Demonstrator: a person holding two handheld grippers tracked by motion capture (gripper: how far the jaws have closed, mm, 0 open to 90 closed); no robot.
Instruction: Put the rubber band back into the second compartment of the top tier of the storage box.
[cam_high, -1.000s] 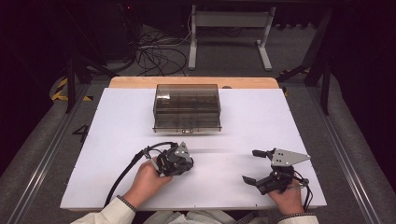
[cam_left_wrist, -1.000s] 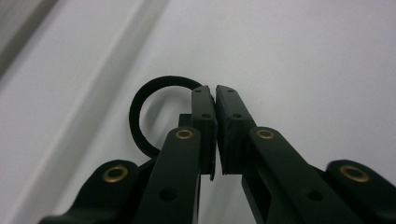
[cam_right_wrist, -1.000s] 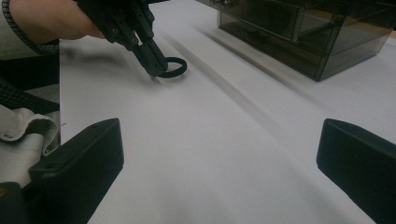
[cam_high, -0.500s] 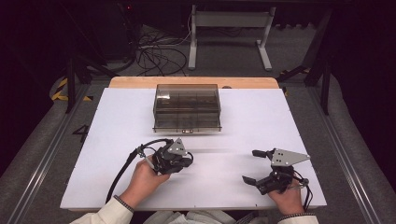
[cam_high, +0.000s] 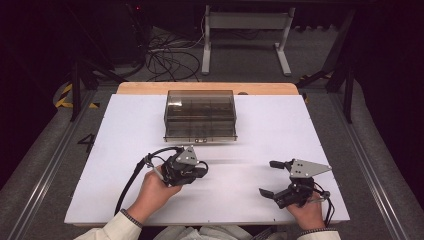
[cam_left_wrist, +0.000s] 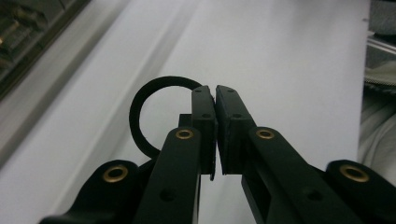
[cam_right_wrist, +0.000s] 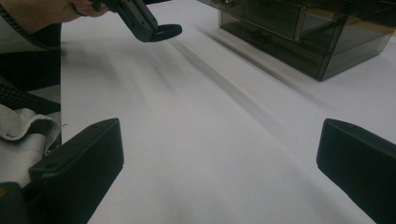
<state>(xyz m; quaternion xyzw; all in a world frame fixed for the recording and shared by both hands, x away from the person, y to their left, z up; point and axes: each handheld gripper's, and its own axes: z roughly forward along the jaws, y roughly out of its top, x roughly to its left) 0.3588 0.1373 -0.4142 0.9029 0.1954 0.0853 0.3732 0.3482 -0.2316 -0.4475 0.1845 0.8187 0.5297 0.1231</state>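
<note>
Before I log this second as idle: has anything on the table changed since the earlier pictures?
Hardly. The left gripper, jaws shut and holding nothing, crept slightly toward the smoky plastic box. The right gripper stayed put with jaws open, and the box did not move on the white table.

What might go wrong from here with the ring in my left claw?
The left claw pinches the black ring only at its edge, so it may twist or slip out. The tinted box looks closed, and the right claw is open but well short of it.
</note>
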